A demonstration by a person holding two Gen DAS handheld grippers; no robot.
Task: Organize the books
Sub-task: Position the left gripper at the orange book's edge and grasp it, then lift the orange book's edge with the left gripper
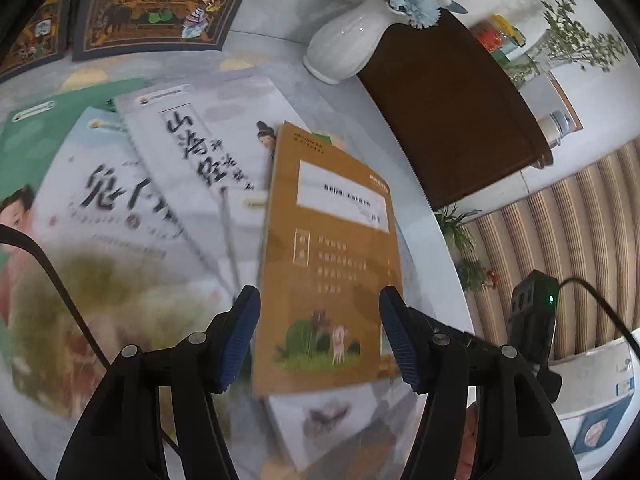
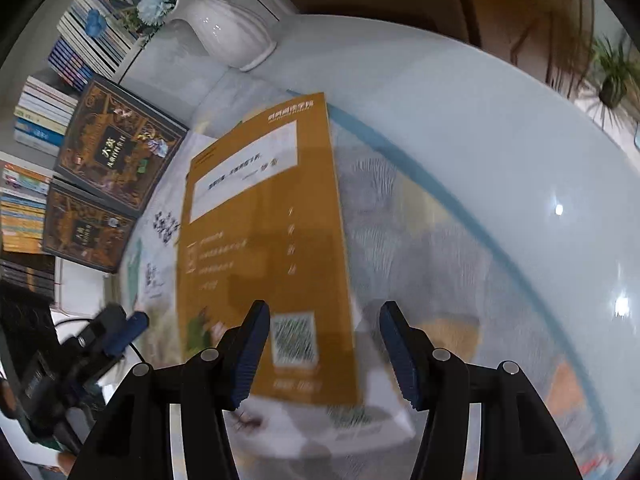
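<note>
Orange book (image 1: pixel 328 264) tops the loose pile, frame centre, so likely first pick. Left gripper (image 1: pixel 316 336) and right gripper (image 2: pixel 326 348) hover above it: jaws part-open, empty.

a pale, glossy round table (image 1: pixel 436 240) fills the ground ahead of the tool, catching two bright light spots (image 2: pixel 559 210) to the right. at its far edge stands a white ribbed vase (image 1: pixel 348 46) of blue and white flowers. beyond it to the right sit a dark wooden cabinet (image 1: pixel 452 112), potted green plants (image 1: pixel 580 44) and a ribbed beige panel (image 1: pixel 560 216).
</note>
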